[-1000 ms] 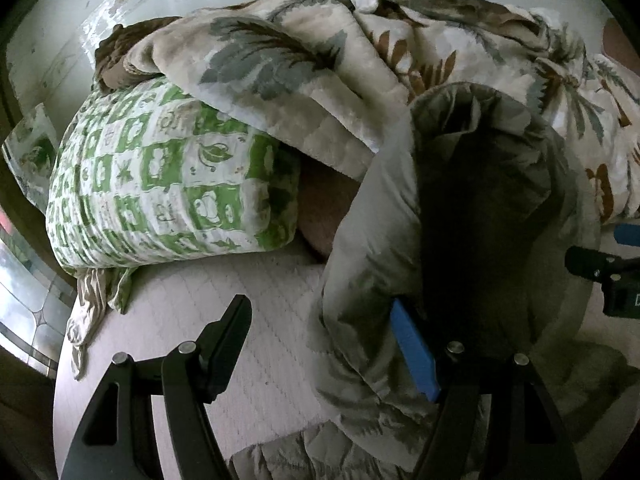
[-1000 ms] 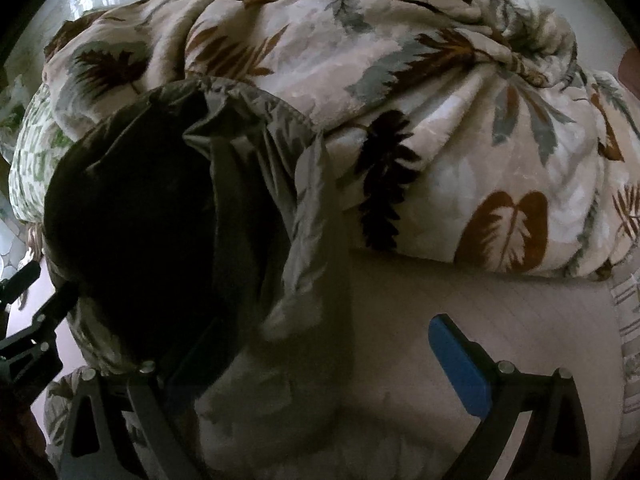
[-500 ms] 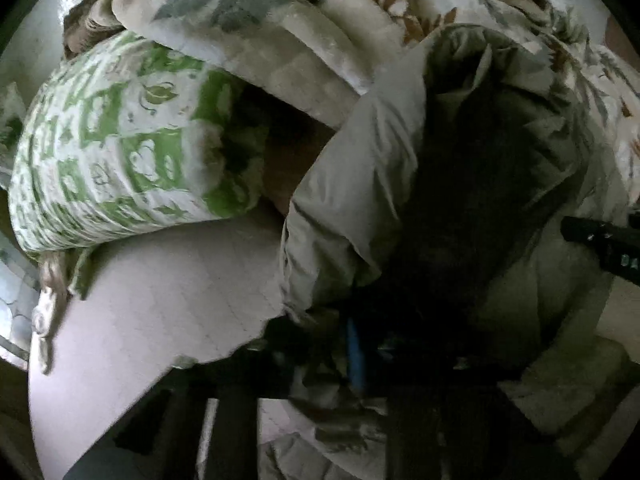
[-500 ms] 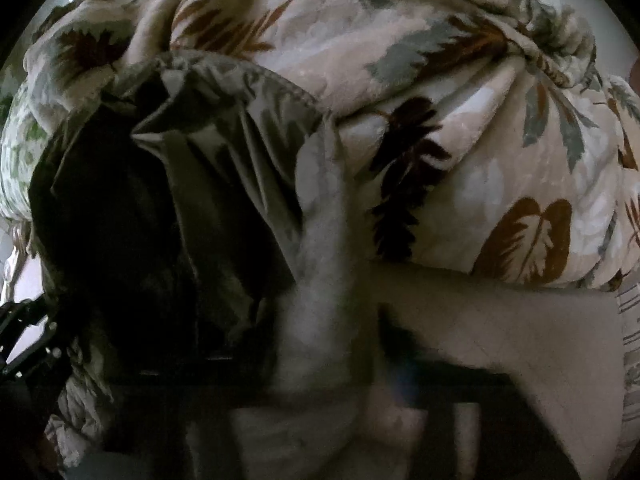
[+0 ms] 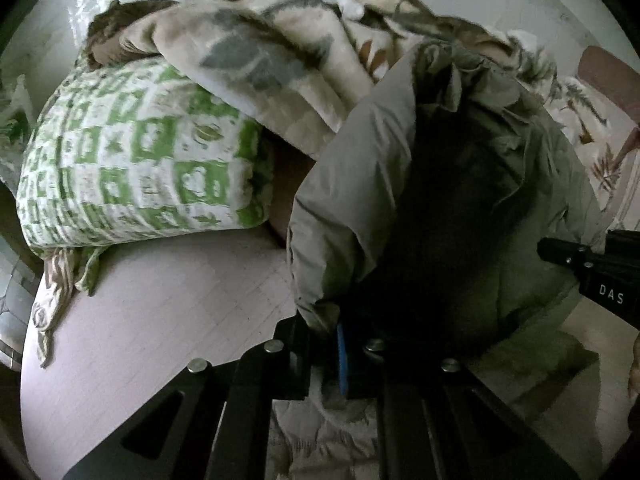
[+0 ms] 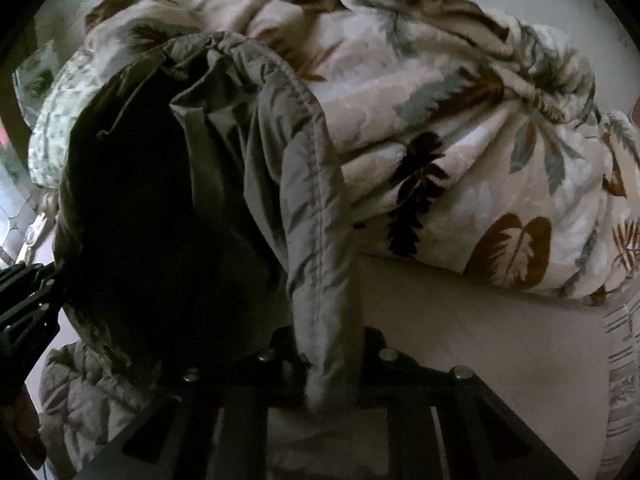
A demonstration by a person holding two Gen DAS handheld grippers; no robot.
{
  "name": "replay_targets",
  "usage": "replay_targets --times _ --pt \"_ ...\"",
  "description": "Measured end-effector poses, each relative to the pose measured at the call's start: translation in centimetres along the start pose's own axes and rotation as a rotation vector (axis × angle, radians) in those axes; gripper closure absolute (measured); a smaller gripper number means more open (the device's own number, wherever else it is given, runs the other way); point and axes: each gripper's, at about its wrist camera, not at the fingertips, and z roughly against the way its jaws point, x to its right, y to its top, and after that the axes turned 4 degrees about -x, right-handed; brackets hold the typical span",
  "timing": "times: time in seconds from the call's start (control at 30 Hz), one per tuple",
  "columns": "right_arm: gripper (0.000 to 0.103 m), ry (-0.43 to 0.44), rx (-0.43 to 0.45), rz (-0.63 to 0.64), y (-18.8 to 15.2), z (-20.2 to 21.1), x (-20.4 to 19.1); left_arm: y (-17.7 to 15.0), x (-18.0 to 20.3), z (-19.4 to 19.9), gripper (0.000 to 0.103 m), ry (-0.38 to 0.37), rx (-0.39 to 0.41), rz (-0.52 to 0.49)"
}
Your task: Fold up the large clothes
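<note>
Both grippers have closed since a second ago, when their fingers stood wide apart on either side of the jacket's edges, and the cloth they caught now rises in front of each camera.

Largest in the scene is the bed (image 5: pixel 168 320), its pale sheet bare at near left in the left wrist view and at near right in the right wrist view. Across its far side lies a heaped leaf-print blanket (image 6: pixel 460 152), cream with grey, brown and dark leaves. At far left a green-and-white pillow (image 5: pixel 136 160) sits partly under that blanket.

In the middle is the jacket (image 5: pixel 360 184), a grey-green padded garment with a dark lining. It stands bunched up between the two grippers, its dark inside facing the cameras, its far edge against the blanket and its lower part resting on the sheet.

Left gripper (image 5: pixel 340 344): its fingers (image 5: pixel 292 360) are together, clamped on the jacket's left edge, with a strip of blue pad showing beside the cloth. Right gripper (image 6: pixel 324 364): its fingers (image 6: pixel 372 360) are closing on a long stitched fold of the jacket, which hangs pinched between them. Each gripper's black frame shows at the edge of the other's view, at right in the left wrist view and at left in the right one.
</note>
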Motion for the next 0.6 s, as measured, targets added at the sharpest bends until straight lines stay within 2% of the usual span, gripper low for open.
replay_targets --times 0.2,0.37,0.6 --pt "0.087 0.012 0.034 0.004 -1.8 4.6 -0.3 -2.4 -0.1 4.6 0.093 -0.025 0.03 0.011" --pt "0.089 0.024 0.058 0.016 -4.8 8.1 -0.2 -4.6 0.4 8.4 0.093 -0.062 0.062 0.051" --pt "0.091 0.06 0.084 0.021 -9.9 12.8 -1.1 -8.5 2.1 13.4 0.093 -0.076 0.105 -0.016"
